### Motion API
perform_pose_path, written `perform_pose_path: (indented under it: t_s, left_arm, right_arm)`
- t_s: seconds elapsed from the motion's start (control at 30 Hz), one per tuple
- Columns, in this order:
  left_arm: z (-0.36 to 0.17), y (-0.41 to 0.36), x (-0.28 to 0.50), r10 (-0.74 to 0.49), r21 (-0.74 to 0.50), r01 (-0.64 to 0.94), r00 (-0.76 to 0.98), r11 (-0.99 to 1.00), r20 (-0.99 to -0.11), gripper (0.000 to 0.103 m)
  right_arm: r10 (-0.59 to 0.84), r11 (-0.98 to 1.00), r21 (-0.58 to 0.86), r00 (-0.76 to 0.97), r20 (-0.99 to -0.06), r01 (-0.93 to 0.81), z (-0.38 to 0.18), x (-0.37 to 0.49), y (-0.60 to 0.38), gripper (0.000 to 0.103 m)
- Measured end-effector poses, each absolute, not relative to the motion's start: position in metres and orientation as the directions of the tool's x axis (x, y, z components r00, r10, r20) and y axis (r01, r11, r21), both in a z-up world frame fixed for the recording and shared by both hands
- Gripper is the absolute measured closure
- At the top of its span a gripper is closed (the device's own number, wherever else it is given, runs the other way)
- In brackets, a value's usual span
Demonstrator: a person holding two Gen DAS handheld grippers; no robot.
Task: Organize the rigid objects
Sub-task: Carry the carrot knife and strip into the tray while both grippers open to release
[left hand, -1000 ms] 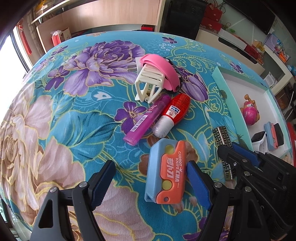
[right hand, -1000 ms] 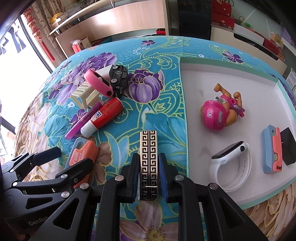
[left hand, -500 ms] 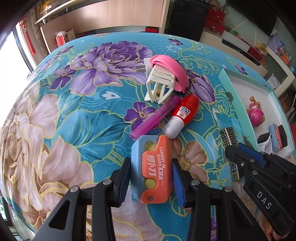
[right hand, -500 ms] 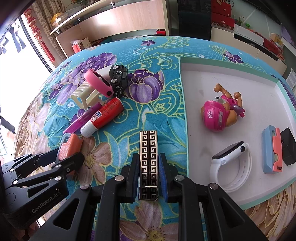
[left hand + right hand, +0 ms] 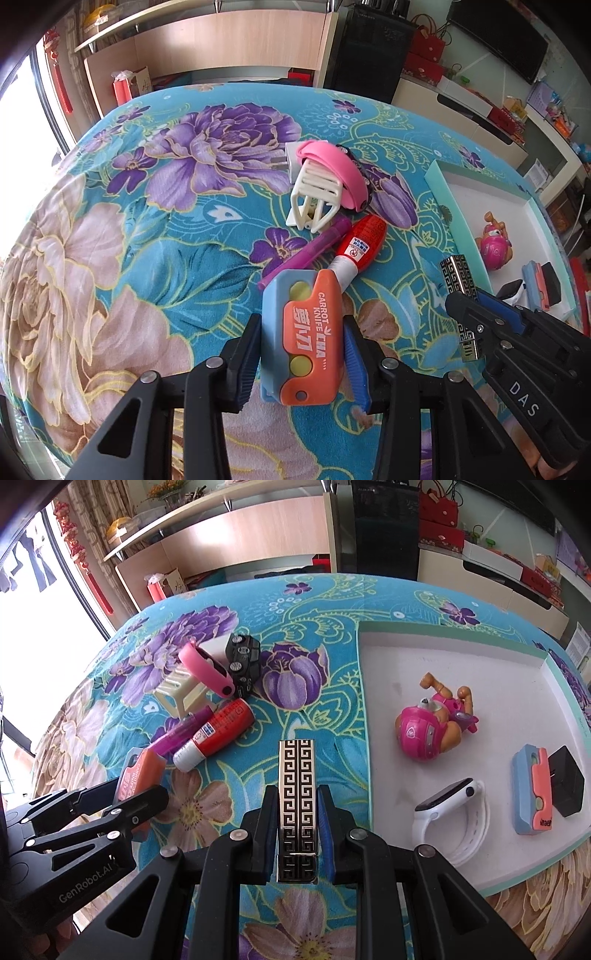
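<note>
Near the desk's front edge, left gripper (image 5: 301,354) pinches the knife (image 5: 301,334); right gripper (image 5: 297,812) pinches the lighter (image 5: 297,801).

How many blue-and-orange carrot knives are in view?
2. One carrot knife sits clamped in the left tongs over the tablecloth; the other lies in the white tray beside a black block.
</note>
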State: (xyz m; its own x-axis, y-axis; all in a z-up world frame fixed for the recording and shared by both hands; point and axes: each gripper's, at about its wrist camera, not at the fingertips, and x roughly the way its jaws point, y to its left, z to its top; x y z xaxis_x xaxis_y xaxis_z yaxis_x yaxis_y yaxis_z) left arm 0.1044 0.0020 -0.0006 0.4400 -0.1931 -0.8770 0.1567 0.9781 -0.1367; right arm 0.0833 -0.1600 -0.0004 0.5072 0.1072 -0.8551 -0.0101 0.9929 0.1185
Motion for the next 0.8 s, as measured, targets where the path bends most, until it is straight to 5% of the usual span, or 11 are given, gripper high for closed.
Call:
perform_pose_path:
  t_s: [0.8]
  left_arm:
    - [0.064, -0.115, 0.132, -0.285, -0.076, 0.390, 0.514, 0.918, -0.809, 0.058]
  right_arm:
    - [-0.115, 0.930, 0.154, 0.663, -0.740, 0.334, 0.047, 0.093, -0.298, 0.082]
